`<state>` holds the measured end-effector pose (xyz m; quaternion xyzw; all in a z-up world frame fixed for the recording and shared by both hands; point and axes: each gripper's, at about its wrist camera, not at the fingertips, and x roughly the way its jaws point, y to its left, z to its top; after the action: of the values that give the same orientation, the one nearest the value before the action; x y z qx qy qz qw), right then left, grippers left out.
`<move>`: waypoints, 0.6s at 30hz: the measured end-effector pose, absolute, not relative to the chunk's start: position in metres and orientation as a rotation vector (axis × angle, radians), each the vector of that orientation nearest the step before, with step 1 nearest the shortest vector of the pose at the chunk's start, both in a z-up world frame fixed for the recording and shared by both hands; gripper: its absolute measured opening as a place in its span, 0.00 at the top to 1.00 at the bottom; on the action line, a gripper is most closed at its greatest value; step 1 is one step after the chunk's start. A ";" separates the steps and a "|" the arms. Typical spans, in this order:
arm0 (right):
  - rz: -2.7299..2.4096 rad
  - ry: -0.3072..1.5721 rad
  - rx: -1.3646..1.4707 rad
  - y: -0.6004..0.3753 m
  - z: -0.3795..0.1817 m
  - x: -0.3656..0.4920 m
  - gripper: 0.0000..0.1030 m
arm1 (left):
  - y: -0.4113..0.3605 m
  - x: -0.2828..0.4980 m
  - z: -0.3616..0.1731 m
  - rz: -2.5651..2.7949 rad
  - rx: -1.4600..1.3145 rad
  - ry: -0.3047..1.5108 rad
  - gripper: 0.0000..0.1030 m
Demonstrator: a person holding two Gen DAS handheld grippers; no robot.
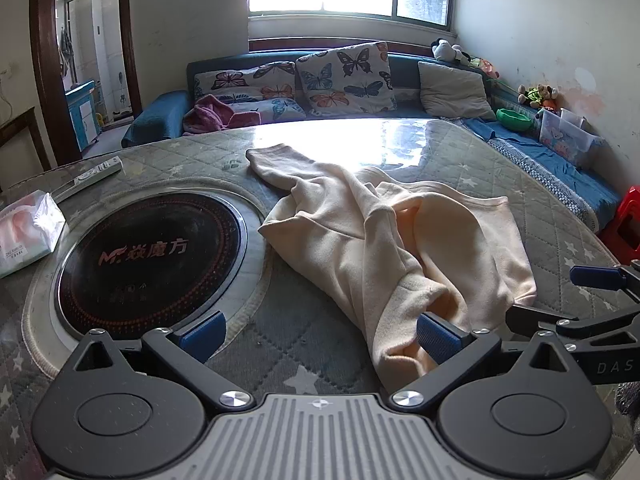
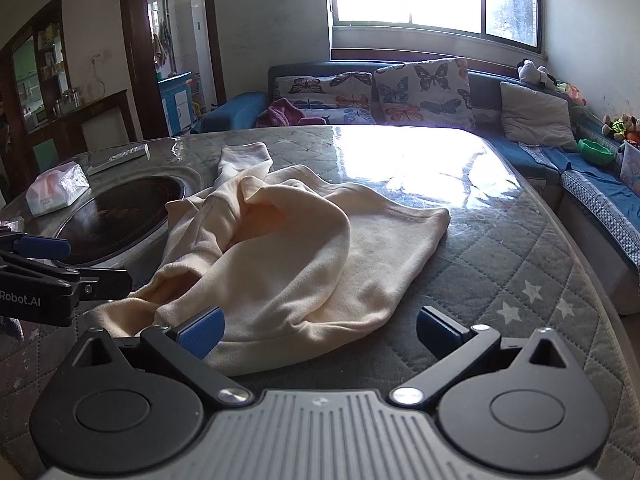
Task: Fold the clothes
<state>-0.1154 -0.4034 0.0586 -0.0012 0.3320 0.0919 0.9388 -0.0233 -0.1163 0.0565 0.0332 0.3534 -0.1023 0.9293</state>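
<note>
A cream long-sleeved sweatshirt (image 1: 384,236) lies crumpled on the quilted table cover (image 1: 304,344), one sleeve stretched toward the far left. My left gripper (image 1: 320,336) is open at the garment's near end, and its right fingertip (image 1: 436,338) rests against the cloth. In the right wrist view the same sweatshirt (image 2: 304,256) fills the middle. My right gripper (image 2: 318,334) is open over its near hem, with the left fingertip (image 2: 200,334) on the fabric. Each gripper shows at the edge of the other's view: the right gripper (image 1: 560,300) and the left gripper (image 2: 80,264).
A round black cooktop (image 1: 148,264) is set into the table left of the garment. A tissue pack (image 1: 24,232) and a remote (image 1: 92,174) lie beyond it. A blue sofa with butterfly cushions (image 1: 344,76) runs behind, and a red stool (image 1: 624,224) stands off the table's right edge.
</note>
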 end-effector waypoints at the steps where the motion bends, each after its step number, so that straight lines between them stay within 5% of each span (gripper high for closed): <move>1: 0.188 0.678 -0.004 -0.403 0.059 -0.114 0.00 | -0.117 -0.022 0.057 -0.210 0.070 0.724 0.00; 18: 0.214 0.645 -0.053 -0.401 0.075 -0.078 0.00 | -0.121 0.013 0.065 -0.247 0.056 0.707 0.00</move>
<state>-0.0782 -0.4009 0.0752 -0.0258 0.3164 0.1051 0.9424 0.0126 -0.1212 0.0646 0.0274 0.3452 -0.1205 0.9304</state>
